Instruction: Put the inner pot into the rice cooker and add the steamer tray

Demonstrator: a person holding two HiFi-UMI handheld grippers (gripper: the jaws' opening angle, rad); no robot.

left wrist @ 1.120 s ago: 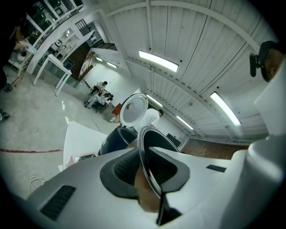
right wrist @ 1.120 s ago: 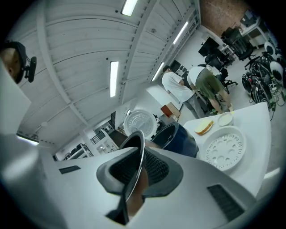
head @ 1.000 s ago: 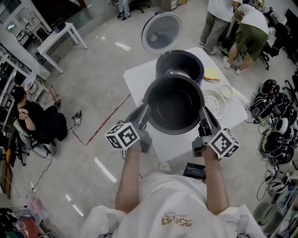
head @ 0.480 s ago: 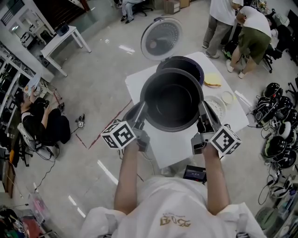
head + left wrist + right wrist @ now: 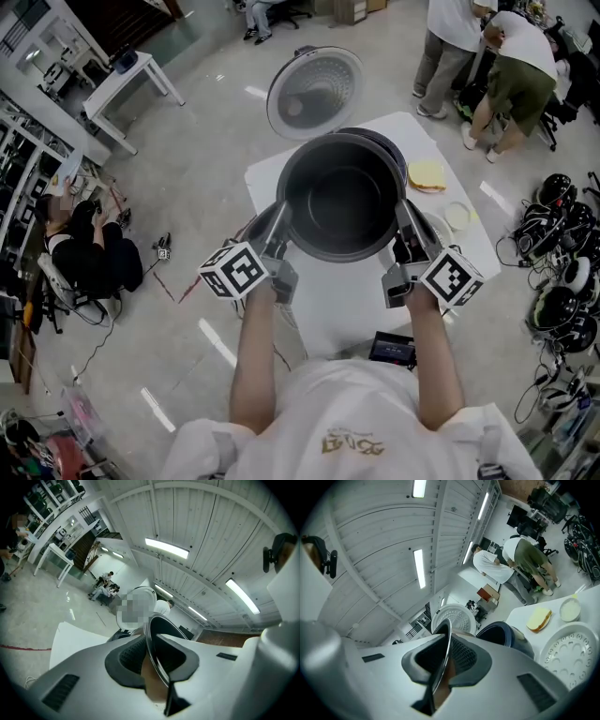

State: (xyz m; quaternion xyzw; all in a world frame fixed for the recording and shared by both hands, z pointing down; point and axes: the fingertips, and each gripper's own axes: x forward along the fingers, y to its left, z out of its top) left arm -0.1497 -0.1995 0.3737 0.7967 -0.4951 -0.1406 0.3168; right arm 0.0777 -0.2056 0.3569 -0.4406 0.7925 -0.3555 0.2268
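Inner pot (image 5: 342, 199) is up in the air, mouth up, empty, held by both claws.

Head view: the pot covers most of the rice cooker (image 5: 392, 148) from this angle. Only the cooker's dark far-right edge shows past the pot rim. Left claw (image 5: 278, 225) is clamped on the pot's left rim and right claw (image 5: 405, 223) on its right rim, both pointing toward the cooker. Cooker stands on the white counter (image 5: 272, 173) w/ its lid (image 5: 314, 92) flipped open on the far side. Steamer tray (image 5: 439, 223), white w/ holes, lies on the counter just right of the cooker, partly behind the right claw. A yellow slice (image 5: 427, 174) & a small dish (image 5: 457, 215) lie right of the cooker too.

Left claw view: jaws nearly together, the thin metal pot rim pinched between the ribbed pads. Cooker is mostly hidden behind the jaws.

Right claw view: same grip, rim pinched between the pads. Cooker's dark blue body sits beyond the jaws, open, lid upright behind it. Tray lies right of the cooker, slice & dish beyond the tray.
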